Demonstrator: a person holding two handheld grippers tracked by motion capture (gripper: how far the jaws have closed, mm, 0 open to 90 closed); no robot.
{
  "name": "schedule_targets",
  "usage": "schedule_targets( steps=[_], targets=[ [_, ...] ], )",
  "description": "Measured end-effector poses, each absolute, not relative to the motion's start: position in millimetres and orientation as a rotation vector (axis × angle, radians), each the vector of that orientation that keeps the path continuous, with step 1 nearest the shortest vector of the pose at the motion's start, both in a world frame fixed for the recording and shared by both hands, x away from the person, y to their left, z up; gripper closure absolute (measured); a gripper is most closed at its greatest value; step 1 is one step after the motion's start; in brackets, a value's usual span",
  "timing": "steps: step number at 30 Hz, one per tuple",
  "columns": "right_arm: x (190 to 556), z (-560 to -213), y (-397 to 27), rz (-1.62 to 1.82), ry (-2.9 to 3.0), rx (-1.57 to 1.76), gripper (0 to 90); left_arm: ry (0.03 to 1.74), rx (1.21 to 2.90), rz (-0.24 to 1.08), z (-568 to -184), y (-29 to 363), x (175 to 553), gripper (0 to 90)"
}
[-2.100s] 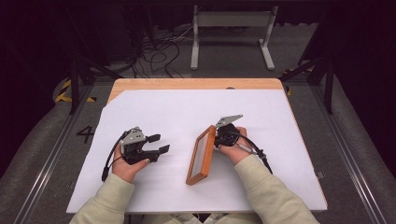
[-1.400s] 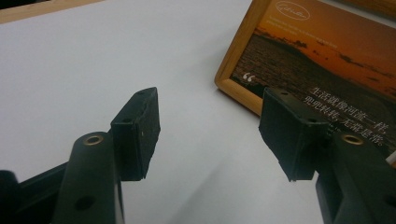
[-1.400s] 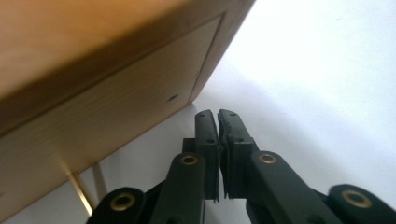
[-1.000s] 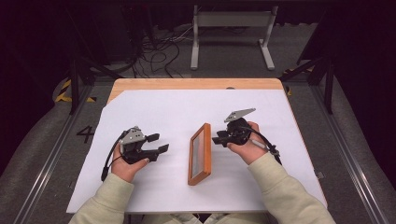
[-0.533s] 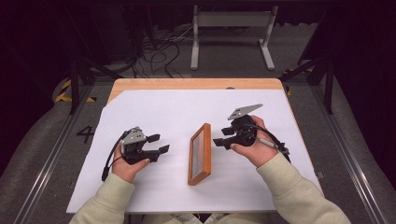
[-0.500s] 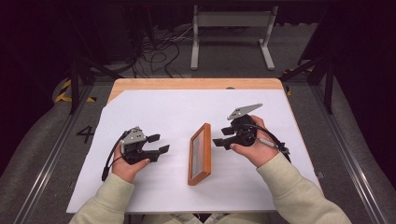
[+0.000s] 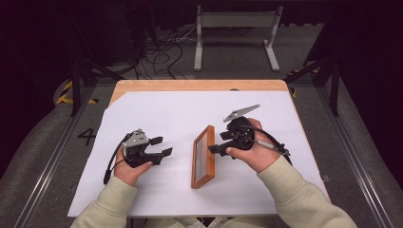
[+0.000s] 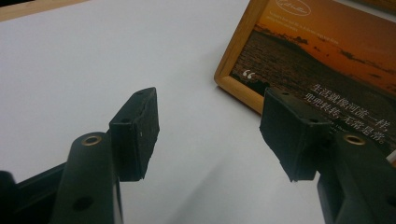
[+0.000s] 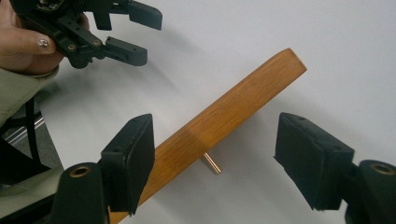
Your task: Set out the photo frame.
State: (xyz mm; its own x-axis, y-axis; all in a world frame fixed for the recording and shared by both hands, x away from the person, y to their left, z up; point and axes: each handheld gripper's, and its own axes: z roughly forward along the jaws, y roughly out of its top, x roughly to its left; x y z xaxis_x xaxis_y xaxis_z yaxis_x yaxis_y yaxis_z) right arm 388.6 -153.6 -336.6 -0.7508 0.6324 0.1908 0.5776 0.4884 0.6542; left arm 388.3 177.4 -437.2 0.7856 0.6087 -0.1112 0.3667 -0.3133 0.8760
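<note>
White-covered table, dark floor and cables beyond. Wooden picture frame propped on edge near the table's middle, closer to the near edge. Left gripper beside it toward the left edge, jaws wide, empty. Right gripper just right of the frame, jaws just opening, pads clear of the wood.

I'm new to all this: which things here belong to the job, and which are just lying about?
Part of the job:
- wooden picture frame, propped up
- right gripper, jaws just opened, nothing between them
- left gripper, open

Just lying about:
- white sheet
- table
- metal stand
- floor cables
</note>
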Motion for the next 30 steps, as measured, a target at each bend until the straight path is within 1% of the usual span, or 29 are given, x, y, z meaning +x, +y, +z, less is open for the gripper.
schedule_targets(
  steps=[6, 19, 26, 30],
  targets=[
    [392.2, -347.4, -144.5, 1.121, 2.662, 1.155, 23.3, 0.732, 1.936, 0.292, -437.2, 177.3, 388.3, 38.1],
    [402.2, -372.8, -124.6, 1.043, 2.740, 1.246, 23.3, 0.729, 1.941, 0.294, -437.4, 177.2, 388.1, 38.0],
    [404.2, -378.1, -116.4, 0.998, 2.768, 1.262, 28.4, 0.730, 1.942, 0.294, -437.8, 177.0, 388.0, 38.0],
    [405.6, -382.3, -114.1, 0.965, 2.782, 1.296, 34.2, 0.729, 1.941, 0.295, -437.7, 177.0, 387.9, 38.0]
  ],
)
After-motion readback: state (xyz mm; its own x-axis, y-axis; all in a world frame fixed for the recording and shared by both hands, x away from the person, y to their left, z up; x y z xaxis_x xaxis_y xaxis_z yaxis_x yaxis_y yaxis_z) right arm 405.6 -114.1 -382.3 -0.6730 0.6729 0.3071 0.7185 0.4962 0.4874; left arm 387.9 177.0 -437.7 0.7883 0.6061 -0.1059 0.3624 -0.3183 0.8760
